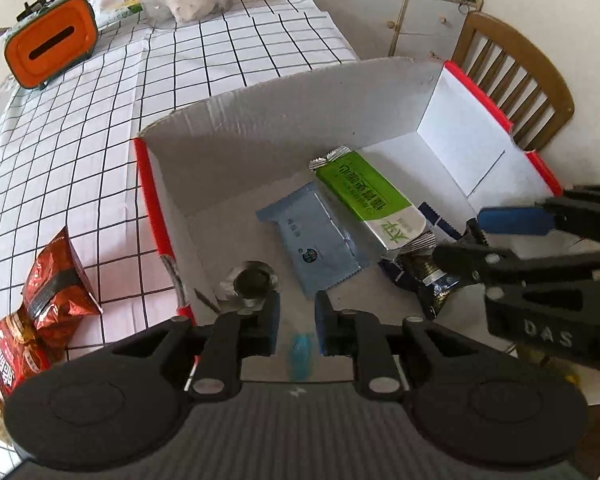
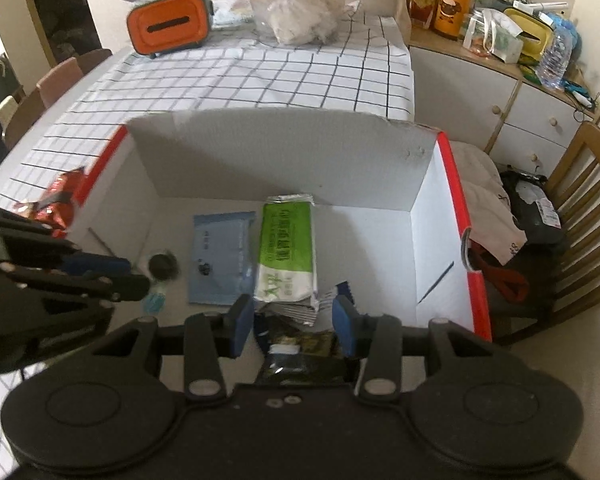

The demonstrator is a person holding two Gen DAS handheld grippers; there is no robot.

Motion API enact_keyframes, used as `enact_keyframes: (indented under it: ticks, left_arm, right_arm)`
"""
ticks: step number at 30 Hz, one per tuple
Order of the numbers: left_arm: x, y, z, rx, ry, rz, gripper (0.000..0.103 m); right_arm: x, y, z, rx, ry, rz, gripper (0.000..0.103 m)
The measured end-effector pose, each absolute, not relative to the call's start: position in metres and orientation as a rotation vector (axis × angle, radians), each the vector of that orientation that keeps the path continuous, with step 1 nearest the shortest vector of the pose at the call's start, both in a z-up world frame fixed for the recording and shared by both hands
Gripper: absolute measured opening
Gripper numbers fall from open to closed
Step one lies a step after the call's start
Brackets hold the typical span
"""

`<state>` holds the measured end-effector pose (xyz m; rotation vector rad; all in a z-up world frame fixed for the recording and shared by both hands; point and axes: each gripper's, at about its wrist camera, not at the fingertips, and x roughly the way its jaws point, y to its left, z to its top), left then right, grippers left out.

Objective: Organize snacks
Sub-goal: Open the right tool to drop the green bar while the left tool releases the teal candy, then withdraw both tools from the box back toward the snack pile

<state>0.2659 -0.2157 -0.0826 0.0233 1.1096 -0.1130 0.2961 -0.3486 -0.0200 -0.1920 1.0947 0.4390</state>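
A white cardboard box with red edges stands on the checked tablecloth; it also shows in the right wrist view. Inside lie a green-and-white snack pack, a light blue packet, a dark blue-black packet, a round dark foil-wrapped piece and a small blue candy. My left gripper is open over the box floor above the candy. My right gripper is open over the dark packet.
Red snack bags lie on the tablecloth left of the box. An orange tissue holder and a plastic bag stand at the far end. A wooden chair and a cabinet with bottles are to the right.
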Motion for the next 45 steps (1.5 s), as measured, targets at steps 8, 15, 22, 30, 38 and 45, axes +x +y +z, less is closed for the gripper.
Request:
enact_keyframes:
  ticks: [8,15,22,30,38,45]
  left_arm:
    - [0.239,-0.196,-0.059,-0.021,1.035,-0.155,0.047]
    - [0.214,-0.172,-0.032,-0.045,0.962,-0.182,0.060]
    - [0.194,-0.140,-0.014,-0.088,0.911,-0.195,0.074]
    - [0.169,-0.093,-0.004,-0.115,0.866,-0.184,0.083]
    - [0.144,-0.044,-0.003,-0.057,0.783,-0.101,0.086]
    - [0.124,0.012,-0.015,-0.018,0.778,-0.043,0.088]
  right_arm:
    - [0.268,-0.339,0.012,-0.145,1.037,0.476,0.054]
    - [0.245,-0.328,0.038,-0.088,0.974,0.476,0.062]
    - [0.222,-0.313,0.058,-0.053,0.927,0.466,0.080]
    - [0.199,-0.277,0.070,-0.042,0.900,0.490,0.089]
    - [0.182,-0.235,0.069,-0.017,0.883,0.527,0.101]
    - [0.165,-0.185,0.056,-0.049,0.893,0.589,0.103]
